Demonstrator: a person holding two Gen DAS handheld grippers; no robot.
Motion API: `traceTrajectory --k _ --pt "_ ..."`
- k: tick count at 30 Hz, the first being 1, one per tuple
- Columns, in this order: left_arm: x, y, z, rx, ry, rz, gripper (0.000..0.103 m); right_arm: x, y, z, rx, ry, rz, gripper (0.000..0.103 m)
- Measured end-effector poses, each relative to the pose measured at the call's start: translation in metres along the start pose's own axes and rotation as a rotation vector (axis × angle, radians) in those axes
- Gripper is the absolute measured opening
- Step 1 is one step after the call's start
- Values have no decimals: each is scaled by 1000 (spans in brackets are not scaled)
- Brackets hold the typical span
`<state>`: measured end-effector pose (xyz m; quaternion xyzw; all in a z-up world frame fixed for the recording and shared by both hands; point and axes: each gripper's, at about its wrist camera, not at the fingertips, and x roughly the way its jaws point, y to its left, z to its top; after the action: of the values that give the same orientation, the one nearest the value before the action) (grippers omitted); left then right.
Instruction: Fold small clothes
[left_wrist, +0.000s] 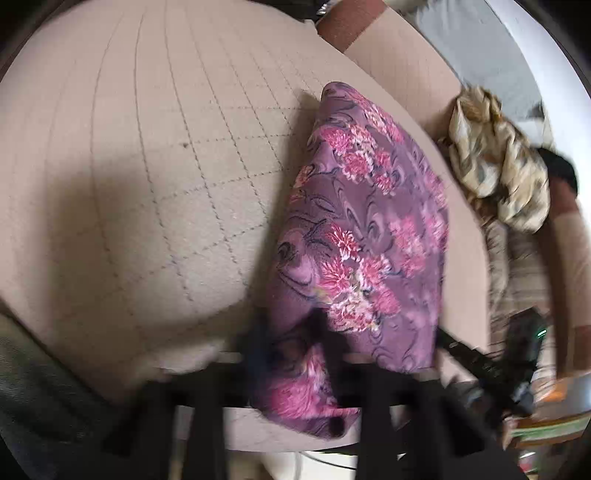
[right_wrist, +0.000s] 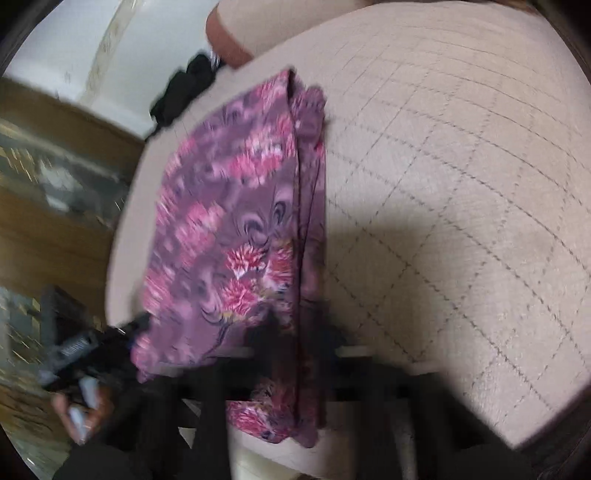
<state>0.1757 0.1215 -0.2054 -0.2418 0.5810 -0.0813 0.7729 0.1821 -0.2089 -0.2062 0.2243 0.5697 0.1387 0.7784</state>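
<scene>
Purple cloth (left_wrist: 365, 236) printed with pink flowers lies folded into a long strip on the quilted beige surface (left_wrist: 147, 166), near the surface's edge. In the left wrist view the strip runs from about 12 o'clock down to 6 o'clock, right of the picture's middle, and its near end hangs over the surface's front edge. The left tongs (left_wrist: 295, 332) are pinched together on that near end, the dark tips blurred against the fabric. At 3 o'clock in this view, well apart from the purple cloth, a crumpled cream and brown garment (left_wrist: 498, 166) sits heaped.

In the right wrist view the same cloth (right_wrist: 236, 229) lies left of the middle, with a folded edge along its right side. The right tongs (right_wrist: 291, 332) are clamped on its near end too. At 8 o'clock the left tongs appear from outside, their tip touching the cloth's left edge, with a hand (right_wrist: 85, 410) holding them.
</scene>
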Motion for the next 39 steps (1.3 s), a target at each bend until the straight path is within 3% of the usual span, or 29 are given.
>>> traceTrajectory --k 3,7,8,9,10,11,12,15,18,19,20,21,22,23,24,26,29,31,34,36,39 --pt "-8 -6 -10 69 -45 71 11 -16 12 -5 -47 -52 -51 7" --pt "-5 -5 -10 54 -25 100 18 -4 3 -10 -23 -16 -41 10" --pt "-9 -6 -9 48 -30 85 24 -8 1 -9 -6 -21 -25 18" --pt "-16 -5 -12 40 -40 44 41 -17 -1 -9 17 -34 2 26" --pt "-20 -3 -15 33 -44 18 51 -25 -4 -11 34 -53 25 54" --pt "-24 2 -20 20 -47 5 67 -31 -6 -14 52 -74 48 74" --pt "-26 6 -24 4 -43 3 70 -38 -11 -21 79 -84 87 75" --pt "-18 18 -30 -53 23 -52 70 -38 -24 -40 128 -43 144 75" --pt "-10 15 -26 -66 25 -58 70 -22 -13 -42 105 5 132 71" --pt "-7 13 -26 -61 25 -55 70 -23 -10 -43 88 2 118 62" --pt "-4 9 -25 -51 22 -45 68 -22 -5 -42 63 5 113 47" --pt "-4 3 -26 -23 9 -17 66 -19 2 -42 35 19 97 41" --pt "-3 -2 -27 6 2 9 60 -16 4 -44 18 25 69 31" --pt "-3 -4 -28 22 0 18 41 -14 6 -46 1 34 41 19" --pt "-4 -8 -31 47 2 34 24 -14 6 -47 -4 36 25 13" --pt "-11 -12 -34 77 -27 76 14 -23 5 -48 -1 12 40 11" --pt "-16 -15 -41 124 -64 149 14 -30 9 -51 -27 -8 6 11" --pt "-5 -16 -42 150 -44 203 15 -15 16 -53 -78 22 -95 11" --pt "-8 -32 -47 236 -89 280 16 -13 28 -56 -163 9 -174 12" --pt "-10 -40 -52 280 -114 327 23 -15 29 -58 -169 4 -174 16" --pt "-22 -46 -58 299 -151 350 41 -28 25 -57 -118 -25 -164 37"
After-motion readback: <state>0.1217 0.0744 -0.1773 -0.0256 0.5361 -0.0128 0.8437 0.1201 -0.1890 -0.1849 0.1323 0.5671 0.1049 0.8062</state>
